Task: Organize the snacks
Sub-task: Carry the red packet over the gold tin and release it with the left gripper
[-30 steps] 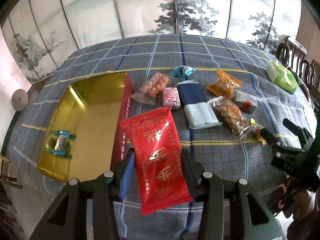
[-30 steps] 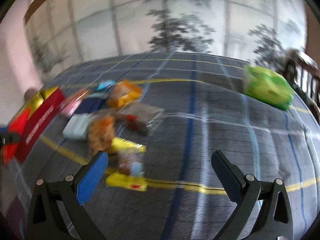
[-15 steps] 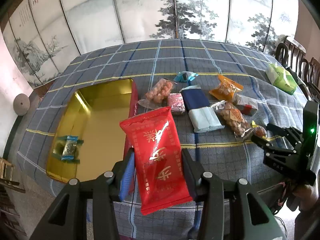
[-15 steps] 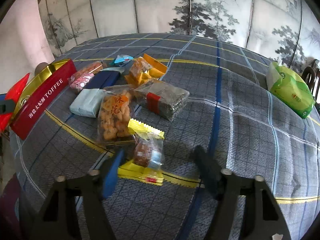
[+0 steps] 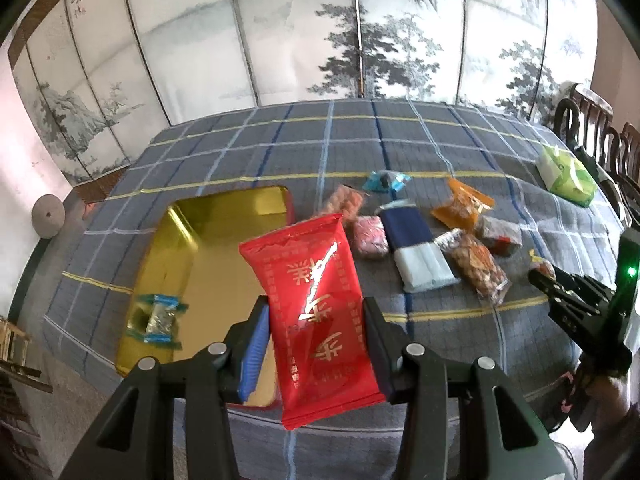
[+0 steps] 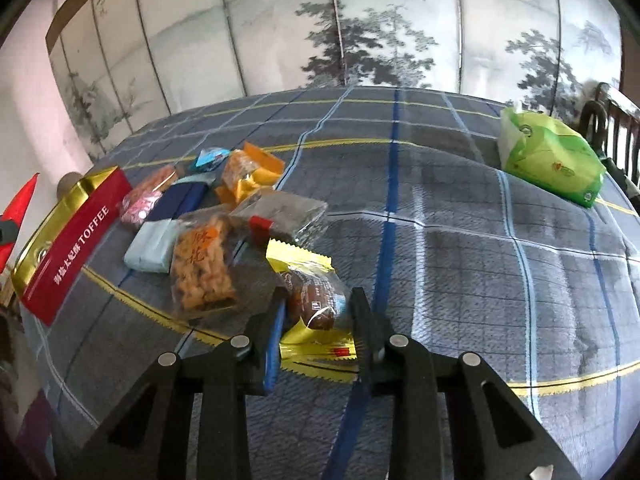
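My left gripper [image 5: 316,320] is shut on a red snack packet [image 5: 316,304] and holds it in the air over the right edge of the gold toffee tin [image 5: 224,248]. A small blue-wrapped sweet [image 5: 156,320] lies in the tin. My right gripper [image 6: 318,308] is shut on a yellow-edged clear packet with a brown snack [image 6: 316,296], low over the plaid tablecloth. The tin's red side [image 6: 68,248] shows at the left of the right wrist view. Several other snack packets [image 5: 416,248] lie in a cluster between the tin and the right gripper.
A green tissue pack [image 6: 552,160] lies far right near dark wooden chairs [image 5: 592,128]. A painted folding screen [image 5: 360,40] stands behind the table. The table's near edge [image 5: 360,424] runs just under my left gripper.
My right gripper moved in and closed on the yellow-edged packet. My left gripper rose and drew back with the red packet, which tilted towards the tin.
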The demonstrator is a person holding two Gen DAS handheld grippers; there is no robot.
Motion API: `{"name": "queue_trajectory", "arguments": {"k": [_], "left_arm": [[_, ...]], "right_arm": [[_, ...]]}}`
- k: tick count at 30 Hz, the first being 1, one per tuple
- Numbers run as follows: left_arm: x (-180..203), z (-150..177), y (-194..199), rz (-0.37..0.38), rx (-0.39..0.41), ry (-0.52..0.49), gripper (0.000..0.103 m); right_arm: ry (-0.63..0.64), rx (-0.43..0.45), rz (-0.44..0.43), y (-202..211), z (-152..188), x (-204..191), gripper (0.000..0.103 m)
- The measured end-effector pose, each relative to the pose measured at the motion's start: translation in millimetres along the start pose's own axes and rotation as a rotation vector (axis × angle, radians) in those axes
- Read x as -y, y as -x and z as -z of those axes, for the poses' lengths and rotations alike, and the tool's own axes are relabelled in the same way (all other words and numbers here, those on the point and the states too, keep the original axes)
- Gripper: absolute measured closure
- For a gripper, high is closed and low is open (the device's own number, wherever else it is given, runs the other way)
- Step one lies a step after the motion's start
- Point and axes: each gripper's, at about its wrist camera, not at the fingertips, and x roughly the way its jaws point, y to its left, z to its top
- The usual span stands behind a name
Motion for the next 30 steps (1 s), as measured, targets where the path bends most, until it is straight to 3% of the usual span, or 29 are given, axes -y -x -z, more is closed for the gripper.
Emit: {"name": "queue_trajectory", "arguments": {"k": [7, 14, 19, 30], "left_arm": [[-34, -16, -10, -0.071, 0.022, 0.016, 0.057], [-79, -32, -47, -0.091, -0.059, 0.050, 0.057], [-103, -41, -74, -0.130, -0.064, 0.011, 0.057], [-126, -56, -134, -0.098, -0.123, -0.069, 0.057]], "right_arm": [[-0.021, 0.016, 0.003, 2, -1, 4, 0.075], [-0.023, 0.016, 0.011, 2, 1, 4, 0.075], [-0.026, 0.010, 0.018, 1, 2, 6, 0.075], [-0.032, 0.006, 0.036, -2, 2, 5, 0.075]]}}
